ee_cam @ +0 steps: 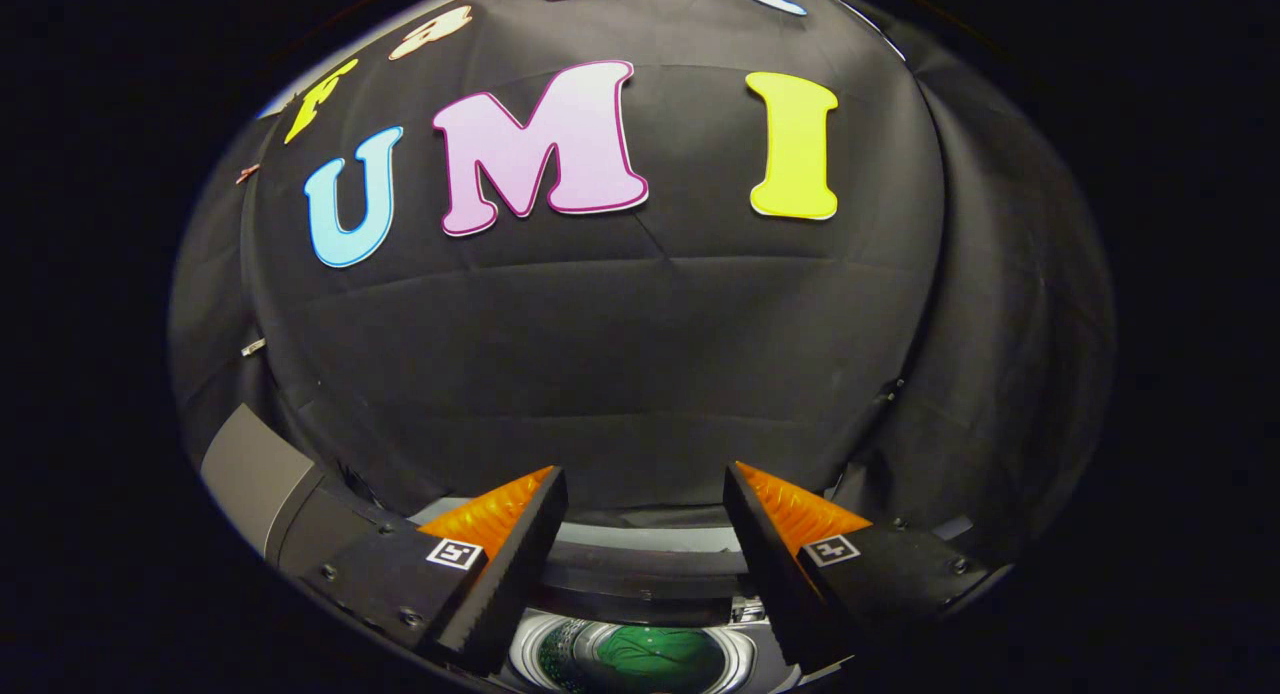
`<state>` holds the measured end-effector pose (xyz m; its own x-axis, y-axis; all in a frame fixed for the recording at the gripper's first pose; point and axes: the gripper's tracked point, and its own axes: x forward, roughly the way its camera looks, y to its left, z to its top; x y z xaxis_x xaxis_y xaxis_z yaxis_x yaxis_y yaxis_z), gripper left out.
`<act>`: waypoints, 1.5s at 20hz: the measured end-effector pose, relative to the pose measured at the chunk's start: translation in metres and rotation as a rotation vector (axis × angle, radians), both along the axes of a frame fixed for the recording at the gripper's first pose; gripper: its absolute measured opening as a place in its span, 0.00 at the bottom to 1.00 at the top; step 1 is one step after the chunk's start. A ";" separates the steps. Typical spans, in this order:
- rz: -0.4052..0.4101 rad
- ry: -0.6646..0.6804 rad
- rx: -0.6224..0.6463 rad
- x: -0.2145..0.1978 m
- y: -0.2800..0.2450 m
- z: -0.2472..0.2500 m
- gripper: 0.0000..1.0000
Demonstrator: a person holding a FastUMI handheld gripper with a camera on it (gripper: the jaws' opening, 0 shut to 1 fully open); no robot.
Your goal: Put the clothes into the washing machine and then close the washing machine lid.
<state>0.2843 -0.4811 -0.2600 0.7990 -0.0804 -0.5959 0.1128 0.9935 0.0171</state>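
Observation:
My gripper (645,484) is open, its two fingers spread wide with nothing between them, held above the washing machine (640,574). Below and between the fingers I look down into the machine's round drum opening (630,659). A green piece of clothing (665,659) lies inside the drum. The dark back panel of the machine runs across just ahead of the fingers. The lid's position is not clear from here.
The black cloth wall of the booth (620,354) stands close behind the machine. A grey box-like edge (255,469) sits to the left of the left finger.

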 end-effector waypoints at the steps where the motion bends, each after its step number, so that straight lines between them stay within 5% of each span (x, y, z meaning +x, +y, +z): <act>1: 0.000 -0.002 -0.001 0.001 0.000 0.000 1.00; 17: -0.119 0.004 -0.113 -0.011 -0.005 0.000 1.00; 23: -0.088 0.159 -0.145 -0.065 0.000 -0.022 0.97; 30: -0.102 -0.024 -0.102 -0.061 0.028 0.016 0.97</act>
<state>0.2238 -0.4533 -0.2443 0.7973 -0.2214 -0.5615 0.2141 0.9735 -0.0799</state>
